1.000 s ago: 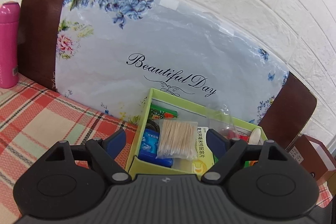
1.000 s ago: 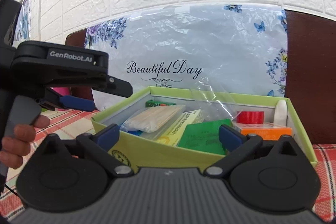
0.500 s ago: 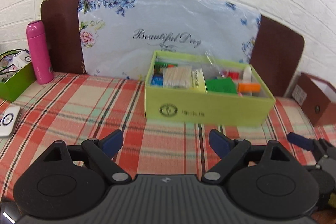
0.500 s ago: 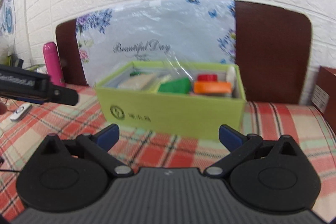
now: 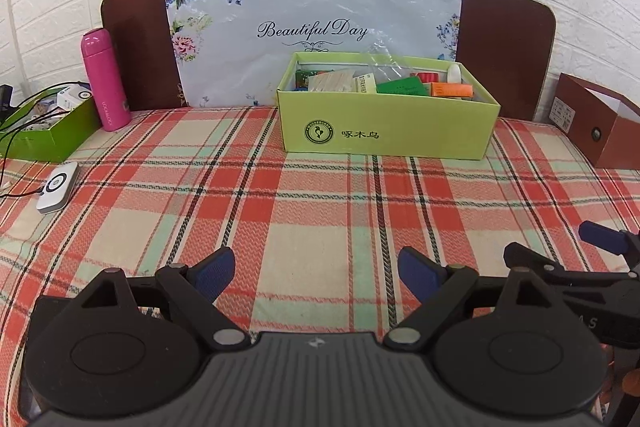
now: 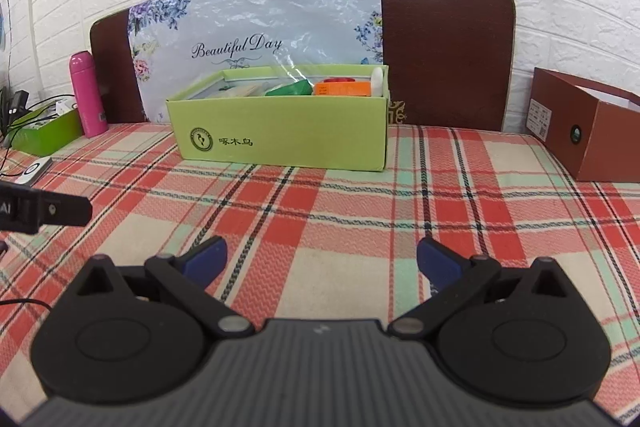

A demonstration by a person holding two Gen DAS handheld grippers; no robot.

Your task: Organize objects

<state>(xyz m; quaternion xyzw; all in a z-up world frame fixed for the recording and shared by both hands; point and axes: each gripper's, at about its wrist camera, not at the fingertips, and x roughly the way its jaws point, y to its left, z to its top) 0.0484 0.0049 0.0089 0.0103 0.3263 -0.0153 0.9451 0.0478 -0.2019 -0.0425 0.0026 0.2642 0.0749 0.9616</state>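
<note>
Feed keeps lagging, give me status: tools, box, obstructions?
Left tool open, empty. Right tool open, empty. Green box full, on tablecloth ahead. Nothing between.

Pink flask (image 5: 105, 79) upright, brown box (image 6: 588, 125), plaid tablecloth (image 5: 320, 211)

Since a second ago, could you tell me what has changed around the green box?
Both grippers have backed away from the light green box: earlier they hung right over its contents, now the left gripper and right gripper hover over bare plaid tablecloth, jaws open and empty. Nothing was picked up or released. The box, its contents, the pink bottle and brown box stayed put.
</note>
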